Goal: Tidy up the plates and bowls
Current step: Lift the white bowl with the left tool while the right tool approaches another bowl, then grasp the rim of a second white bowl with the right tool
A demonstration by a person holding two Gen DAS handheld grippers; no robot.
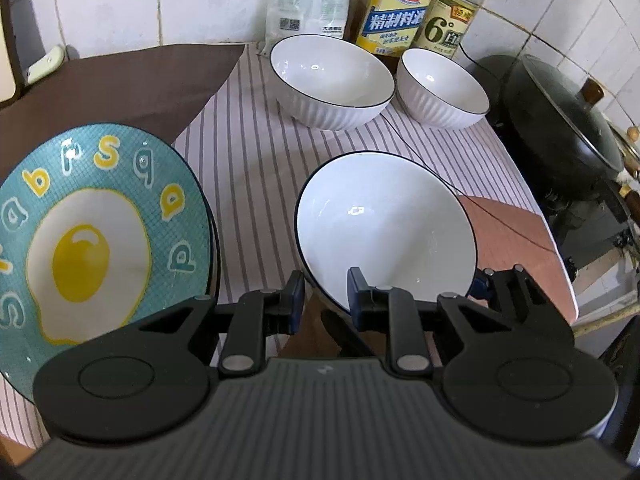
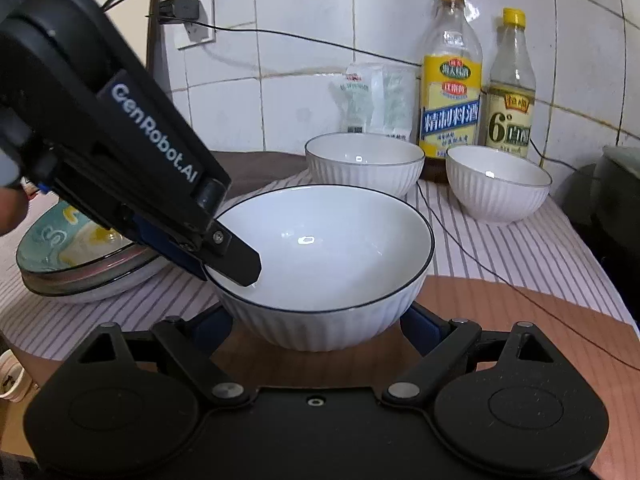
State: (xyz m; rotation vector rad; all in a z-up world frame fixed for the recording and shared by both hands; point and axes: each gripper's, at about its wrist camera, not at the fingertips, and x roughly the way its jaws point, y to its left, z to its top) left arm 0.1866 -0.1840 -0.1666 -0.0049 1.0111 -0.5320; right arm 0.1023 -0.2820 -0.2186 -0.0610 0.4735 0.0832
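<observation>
A white ribbed bowl with a dark rim (image 1: 384,224) (image 2: 324,256) is tilted just off the counter's front part. My left gripper (image 1: 326,300) is shut on its near-left rim, one finger inside (image 2: 236,260) and one outside. My right gripper (image 2: 316,328) stands wide open around the bowl's base, its fingers on both sides; whether they touch is unclear. Two more white bowls, a large one (image 1: 332,80) (image 2: 364,162) and a small one (image 1: 442,88) (image 2: 498,182), stand at the back. A teal egg-pattern plate (image 1: 96,232) (image 2: 76,248) tops a stack at the left.
Two bottles (image 2: 450,76) (image 2: 510,88) and a white bag (image 2: 374,100) stand by the tiled wall. A black lidded wok (image 1: 568,120) sits at the right. A thin black cable (image 2: 500,276) crosses the striped cloth (image 1: 248,168).
</observation>
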